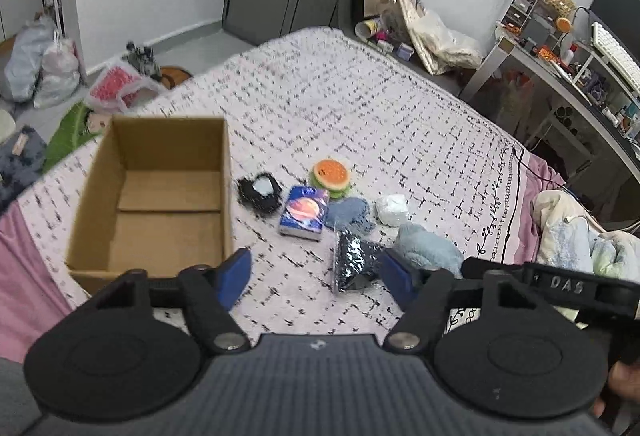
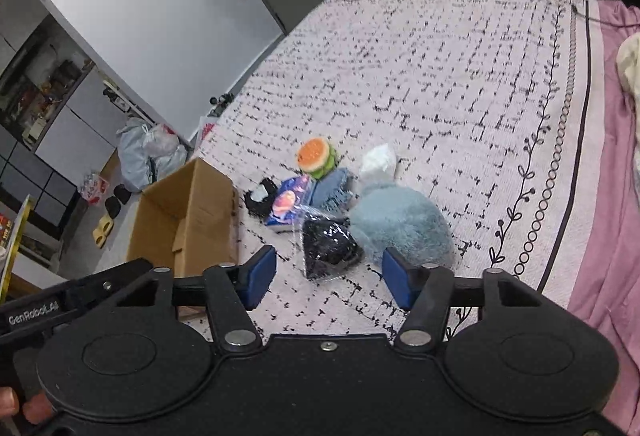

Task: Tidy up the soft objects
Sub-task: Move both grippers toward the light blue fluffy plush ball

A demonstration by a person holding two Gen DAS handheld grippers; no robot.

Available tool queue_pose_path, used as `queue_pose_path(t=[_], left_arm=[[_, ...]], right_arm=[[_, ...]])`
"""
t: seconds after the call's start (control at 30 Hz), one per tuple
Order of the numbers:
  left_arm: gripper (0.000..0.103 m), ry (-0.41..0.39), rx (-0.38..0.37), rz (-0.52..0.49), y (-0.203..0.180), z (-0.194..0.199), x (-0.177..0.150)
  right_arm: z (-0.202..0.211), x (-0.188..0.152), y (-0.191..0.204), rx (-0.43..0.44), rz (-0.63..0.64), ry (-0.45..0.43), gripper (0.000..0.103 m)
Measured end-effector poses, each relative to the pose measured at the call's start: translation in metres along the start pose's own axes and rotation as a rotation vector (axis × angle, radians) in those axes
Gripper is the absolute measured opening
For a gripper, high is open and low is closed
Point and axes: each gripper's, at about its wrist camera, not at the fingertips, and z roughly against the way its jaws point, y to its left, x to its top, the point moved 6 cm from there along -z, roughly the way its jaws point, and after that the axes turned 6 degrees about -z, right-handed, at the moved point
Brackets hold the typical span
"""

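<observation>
Hovering over the bed, both hand-held grippers, left and right, gape part-open, empty; soft items cluster beside the cardboard box, presumably for loading.

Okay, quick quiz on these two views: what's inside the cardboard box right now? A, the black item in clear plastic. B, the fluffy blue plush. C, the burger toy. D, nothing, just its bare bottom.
D: the cardboard box shows only its bare bottom flaps, while the burger toy, blue plush and plastic-wrapped black item all lie on the bedspread beside it.
</observation>
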Motion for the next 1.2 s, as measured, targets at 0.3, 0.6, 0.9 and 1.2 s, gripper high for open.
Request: queue_pose_path(t=[0.3, 0.6, 0.9, 1.2], left_arm=[[0.056, 0.062, 0.001, 0.047, -0.01, -0.044, -0.007], [0.056, 0.106, 0.001, 0.023, -0.031, -0.078, -0.005], [0.056, 0.121, -0.002, -0.003, -0.056, -0.109, -0.003], [0.049, 0.148, -0.032, -0.025, -0.081, -0.136, -0.002]], right_arm=[[-0.036, 0.003, -0.021, -0.011, -0.009, 0.046, 0.046], [-0.055, 0.009, -0.044, -0.027, -0.043, 0.055, 0.045], [-0.059, 0.022, -0.074, -0.01, -0.197, 0.023, 0.044], [-0.056, 0.032, -0.102, 0.001, -0.326, -0.03, 0.044]])
